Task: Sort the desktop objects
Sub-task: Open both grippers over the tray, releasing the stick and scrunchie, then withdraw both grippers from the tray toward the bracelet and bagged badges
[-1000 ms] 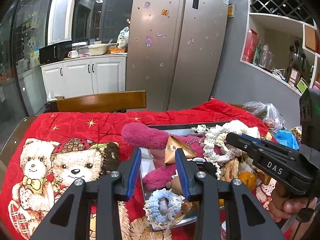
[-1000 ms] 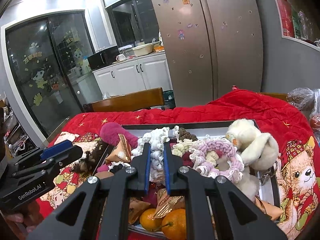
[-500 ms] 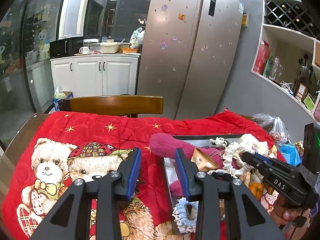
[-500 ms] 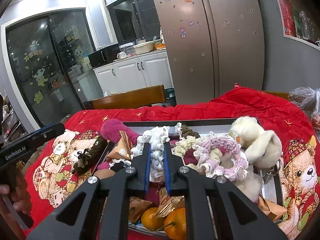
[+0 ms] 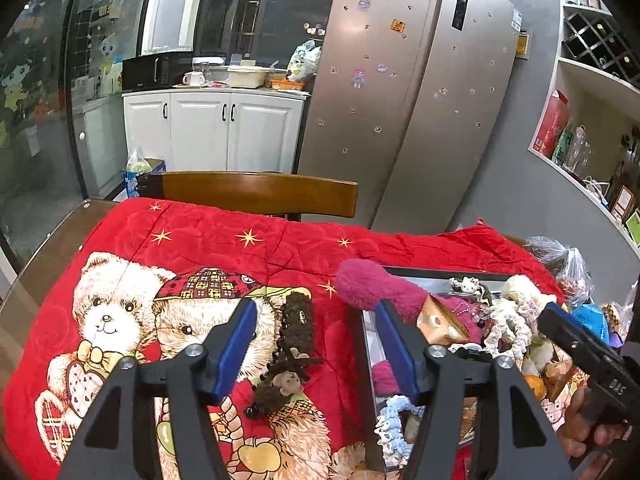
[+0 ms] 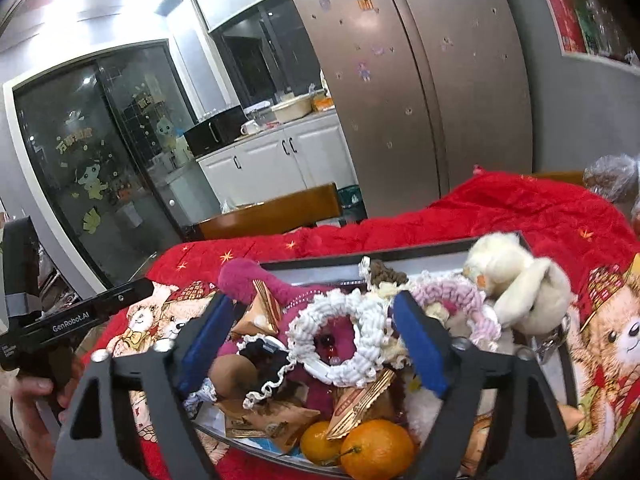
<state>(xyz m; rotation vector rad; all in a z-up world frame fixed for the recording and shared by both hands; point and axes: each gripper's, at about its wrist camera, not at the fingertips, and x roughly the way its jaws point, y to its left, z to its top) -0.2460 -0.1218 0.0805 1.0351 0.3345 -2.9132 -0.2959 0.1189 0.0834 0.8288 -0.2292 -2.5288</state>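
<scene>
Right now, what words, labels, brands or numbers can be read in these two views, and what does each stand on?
"GenRobot.AI": side of the left tongs, right wrist view.
"DAS": side of the right tongs, left wrist view.
Yellow Chinese characters on the glass door: too blurred to read.
Orange sticker on the fridge: unreadable.
Snack wrappers in the tray: print too small.
Red box on the shelf: unreadable.

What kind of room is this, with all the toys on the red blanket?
Most likely a home kitchen with a dining corner. A big steel fridge stands beside white cabinets with a microwave on top, and a wine rack fills the wall shelves.
</scene>
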